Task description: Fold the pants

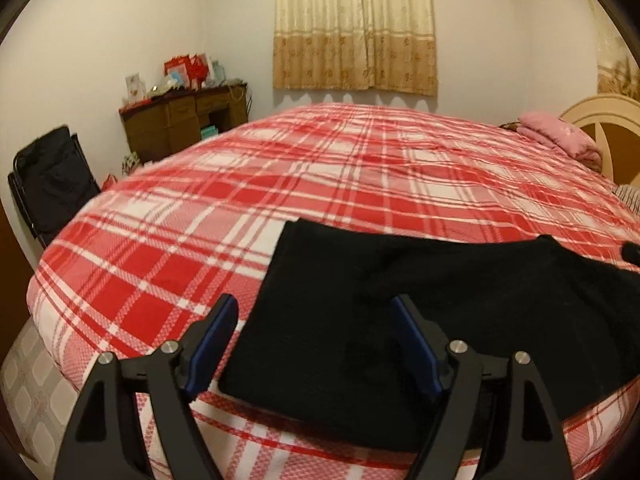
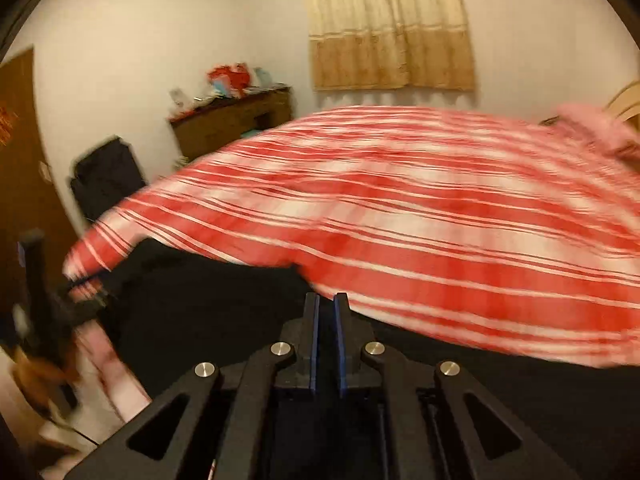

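The black pants (image 1: 400,320) lie flat on the near edge of a bed (image 1: 160,248) covered with a red-and-white plaid sheet, at about four o'clock in the left wrist view, folded into a broad dark slab whose left edge runs straight and whose far corner sits crisp against the plaid. The left gripper (image 1: 314,308) stands with its blue-padded fingers (image 1: 212,340) wide apart; the left finger is over bare sheet and the right one over the cloth, with the pants' left edge between them and nothing pinched. The right gripper (image 2: 326,300) has its fingers drawn nearly together, only a thin slit showing between the blue pads, and no cloth can be seen caught in it; the right wrist view is smeared by motion, with the dark fabric spread below and to the left of the fingertips, from six to nine o'clock. As for holders of things, a brown wooden desk (image 1: 184,124) stands against the far wall at ten o'clock, its top crowded with red and pale cards and packets (image 1: 188,72) too small to name. A black folding chair (image 1: 52,184) is at nine o'clock beside the bed. A beige curtain (image 1: 356,24) hangs at twelve, and a folded pink blanket (image 1: 556,136) rests by the cream headboard (image 1: 600,120) at two o'clock.
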`<state>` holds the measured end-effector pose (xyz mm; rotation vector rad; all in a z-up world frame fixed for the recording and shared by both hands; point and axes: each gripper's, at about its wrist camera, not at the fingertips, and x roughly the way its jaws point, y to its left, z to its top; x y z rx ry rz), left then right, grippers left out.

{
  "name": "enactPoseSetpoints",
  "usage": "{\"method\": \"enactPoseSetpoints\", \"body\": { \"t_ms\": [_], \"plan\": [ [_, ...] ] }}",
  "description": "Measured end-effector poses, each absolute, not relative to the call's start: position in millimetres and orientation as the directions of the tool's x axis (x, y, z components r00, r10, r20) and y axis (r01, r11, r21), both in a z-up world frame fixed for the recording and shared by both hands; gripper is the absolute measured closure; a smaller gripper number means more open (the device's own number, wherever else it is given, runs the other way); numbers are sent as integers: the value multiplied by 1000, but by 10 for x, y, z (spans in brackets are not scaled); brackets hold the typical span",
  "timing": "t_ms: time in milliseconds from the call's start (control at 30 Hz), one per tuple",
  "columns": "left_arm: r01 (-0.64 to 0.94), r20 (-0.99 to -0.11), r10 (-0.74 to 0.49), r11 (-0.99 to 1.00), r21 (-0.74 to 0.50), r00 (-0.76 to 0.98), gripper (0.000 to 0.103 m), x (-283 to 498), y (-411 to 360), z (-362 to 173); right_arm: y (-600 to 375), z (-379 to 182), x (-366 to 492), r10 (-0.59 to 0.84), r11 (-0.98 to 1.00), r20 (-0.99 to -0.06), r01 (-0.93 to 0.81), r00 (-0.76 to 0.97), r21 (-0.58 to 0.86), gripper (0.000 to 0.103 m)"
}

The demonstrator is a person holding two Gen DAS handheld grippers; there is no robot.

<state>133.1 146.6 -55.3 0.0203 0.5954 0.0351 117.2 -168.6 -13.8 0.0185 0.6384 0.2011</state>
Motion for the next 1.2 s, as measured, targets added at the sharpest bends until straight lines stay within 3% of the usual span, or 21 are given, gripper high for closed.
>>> {"method": "enactPoseSetpoints", "body": {
  "t_ms": [133, 200, 233, 300, 400, 600, 733, 767, 900, 1200],
  "plan": [
    [-49, -599, 119, 990, 132, 792, 17, 1447, 1327, -767, -2295, -397, 1035, 81, 996, -674, -36, 735, 79, 95],
    [-80, -574, 154, 985, 151, 804, 2, 1450, 1330, -792, -2599, -546, 1022, 125, 985, -716, -3, 687, 170, 95],
    [-102, -584, 159, 986, 130, 796, 1, 1470, 1372, -792, -2724, -543, 975, 181, 969, -693, -8, 698, 246, 95],
    [-114, -617, 107, 993, 29, 779, 0, 1513, 1507, -765, -2989, -442, 902, 152, 949, -684, 90, 713, 304, 95],
    [-115, -634, 114, 993, 40, 765, 0, 1489, 1505, -691, -3402, -180, 654, 91, 918, -584, 159, 807, 362, 95],
    [-72, -567, 90, 996, 53, 819, 0, 1256, 1351, -445, -4271, 246, 85, -315, 861, -565, 480, 763, 169, 95],
    [-5, -518, 0, 1000, -7, 855, 0, 1201, 1170, -280, -4817, 345, -344, -466, 764, -537, 626, 703, 156, 95],
    [10, -518, -19, 1000, -20, 855, 0, 1215, 1132, -260, -4962, 331, -457, -479, 744, -539, 646, 693, 169, 93],
    [52, -547, -60, 998, -31, 835, 0, 1251, 937, -282, -5286, 229, -690, -475, 708, -561, 673, 678, 215, 61],
    [122, -599, -70, 991, 47, 798, 0, 1221, 547, -428, -5329, 55, -625, -474, 745, -621, 660, 624, 94, 61]
  ]
}}
